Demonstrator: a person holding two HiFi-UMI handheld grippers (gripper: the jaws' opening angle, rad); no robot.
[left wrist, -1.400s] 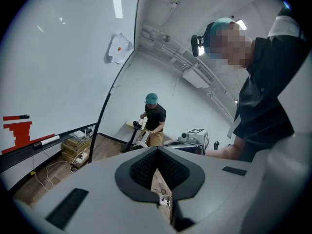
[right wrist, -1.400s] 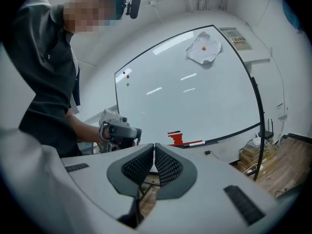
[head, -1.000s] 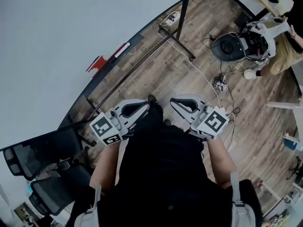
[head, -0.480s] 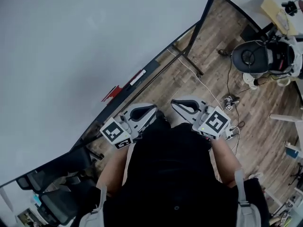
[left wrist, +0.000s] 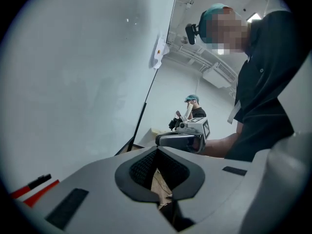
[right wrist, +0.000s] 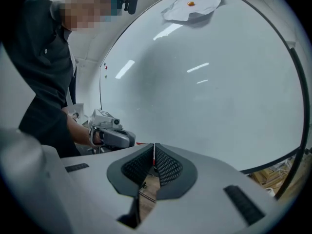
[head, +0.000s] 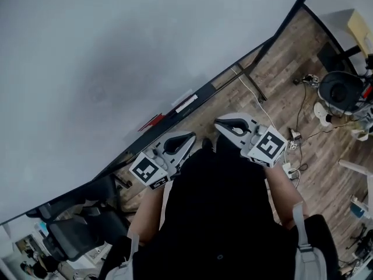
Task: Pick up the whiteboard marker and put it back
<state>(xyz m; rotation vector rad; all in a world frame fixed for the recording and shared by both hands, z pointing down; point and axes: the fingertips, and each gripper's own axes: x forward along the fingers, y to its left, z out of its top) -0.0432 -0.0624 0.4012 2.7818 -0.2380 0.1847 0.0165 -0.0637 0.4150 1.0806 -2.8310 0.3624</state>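
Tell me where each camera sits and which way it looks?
Head view: on the person's head, facing steeply down at the whiteboard, wooden floor, dark shirt, left claw and right claw.
Left gripper view: rides the left claw, looking along its shut jaws; whiteboard on the left, dark shirt on the right.
Right gripper view: rides the right claw, along its shut jaws; whiteboard right, dark shirt left.
Shared: each gripper view shows the other claw.

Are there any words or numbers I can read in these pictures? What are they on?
No words or numbers can be read anywhere.
Cube on the left gripper and cube on the right gripper: black-and-white square patterns, not letters.
Whiteboard: blank.
Red markers: print, if any, too small to read.
Paper at the whiteboard's top: only an orange spot.
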